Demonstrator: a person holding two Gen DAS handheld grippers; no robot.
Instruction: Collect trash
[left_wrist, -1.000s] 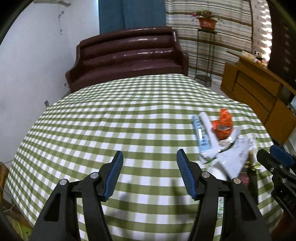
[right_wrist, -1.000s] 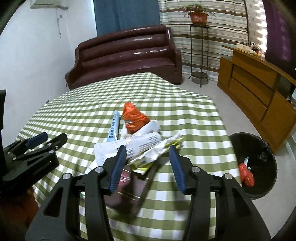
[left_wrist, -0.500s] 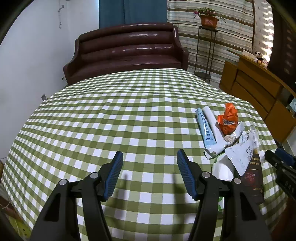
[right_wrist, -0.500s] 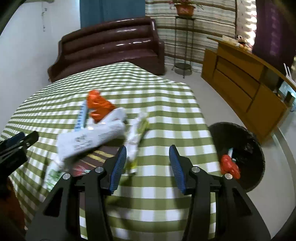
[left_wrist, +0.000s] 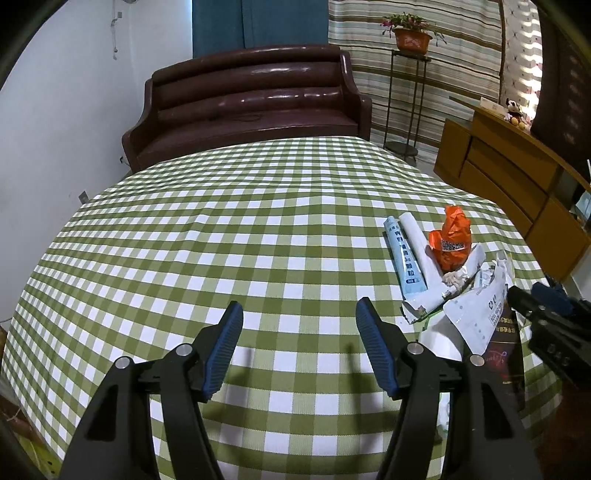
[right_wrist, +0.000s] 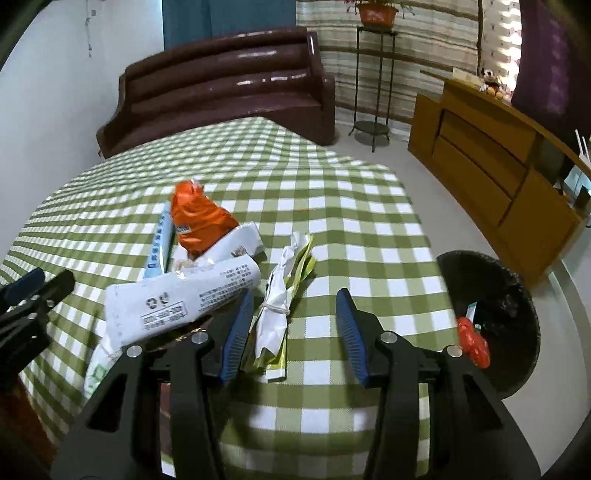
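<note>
Right hand-held gripper (right_wrist: 295, 328) moved closer to tied wrapper (right_wrist: 275, 314), fingers wide apart, holding nothing. Left hand-held gripper (left_wrist: 300, 347) spread wide over desk (left_wrist: 221, 240), empty.

Woven matt checked tablecloth (left_wrist: 258, 229); glossy crinkled orange plastic wrapper (right_wrist: 199, 221); white printed plastic pouch (right_wrist: 177, 299); glossy leather sofa (left_wrist: 251, 99); smooth wooden cabinet (right_wrist: 487, 155); ribbed blue gripper pads (right_wrist: 238, 332).
</note>
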